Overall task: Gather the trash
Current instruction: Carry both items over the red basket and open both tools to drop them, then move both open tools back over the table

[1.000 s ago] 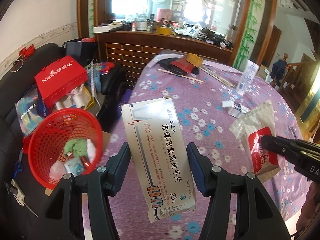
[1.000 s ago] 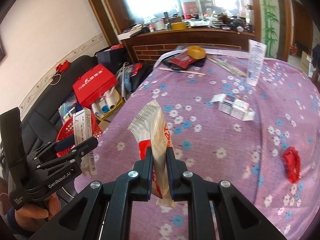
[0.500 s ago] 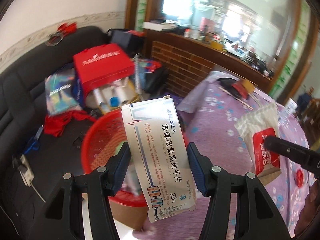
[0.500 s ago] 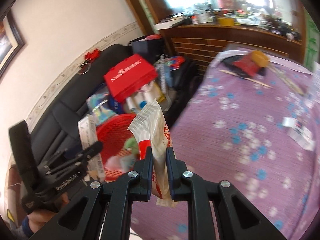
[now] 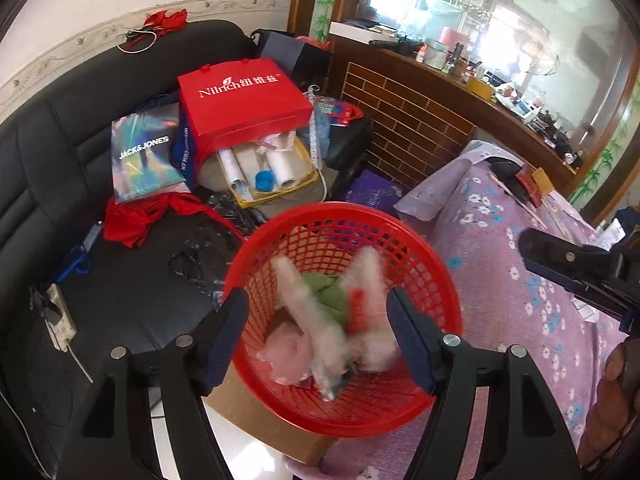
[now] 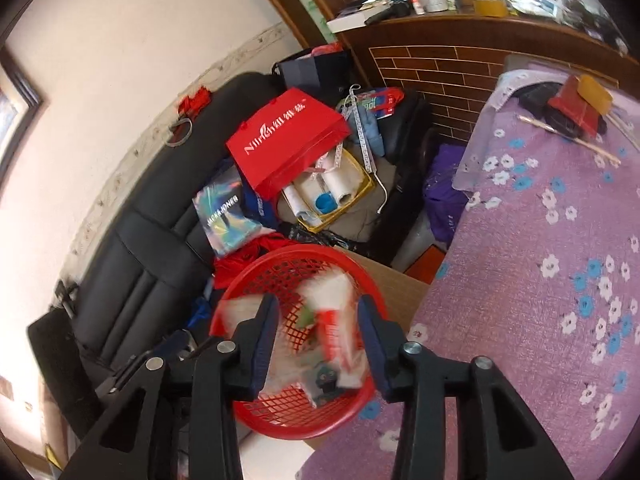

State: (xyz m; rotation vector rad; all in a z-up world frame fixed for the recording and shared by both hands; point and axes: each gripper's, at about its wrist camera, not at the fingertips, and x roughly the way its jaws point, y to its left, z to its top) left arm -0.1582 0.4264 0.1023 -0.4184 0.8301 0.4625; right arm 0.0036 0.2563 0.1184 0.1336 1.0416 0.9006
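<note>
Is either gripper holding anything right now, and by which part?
Nothing. Both the left gripper and right gripper have just opened their jaws; the blurred white box and wrapper are loose over the red basket.

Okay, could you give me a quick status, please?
Left gripper and right gripper have just opened, both empty. Medicine box and wrapper dropping into red basket. Nothing obstructing.

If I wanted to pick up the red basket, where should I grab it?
Grab the red basket by its rim, coming straight down from above. The rim is a thin, stiff band, and the mesh wall just below it leaves room for one finger inside and one outside. The side nearest the purple tablecloth looks easiest, since clutter crowds the sofa side.
</note>
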